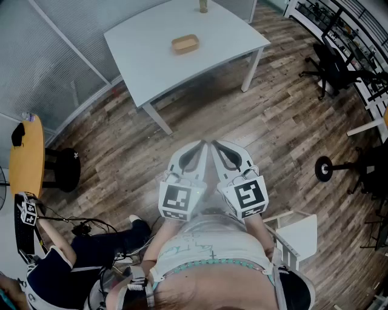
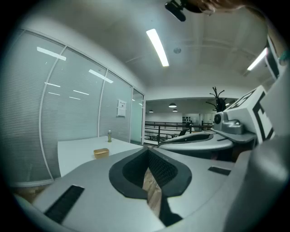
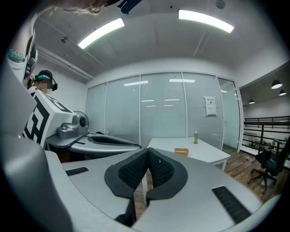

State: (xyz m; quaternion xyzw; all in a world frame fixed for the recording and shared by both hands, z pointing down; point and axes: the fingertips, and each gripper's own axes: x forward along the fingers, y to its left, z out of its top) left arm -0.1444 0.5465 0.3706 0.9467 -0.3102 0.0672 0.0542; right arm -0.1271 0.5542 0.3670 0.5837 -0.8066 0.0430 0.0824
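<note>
Both grippers are held side by side close to my chest, above the wooden floor and pointing at a white table. My left gripper is shut with nothing between its jaws; the same holds for my right gripper. In the left gripper view the left gripper has its tips meeting, and in the right gripper view the right gripper is closed the same way. On the table lie a small tan tray and a small bottle, both well ahead of the grippers. The tray and bottle also show in the right gripper view.
A seated person is at my lower left beside a round yellow table and a black stool. Black office chairs and a stand base are on the right. A white chair is by my right side. Glass partitions stand behind the table.
</note>
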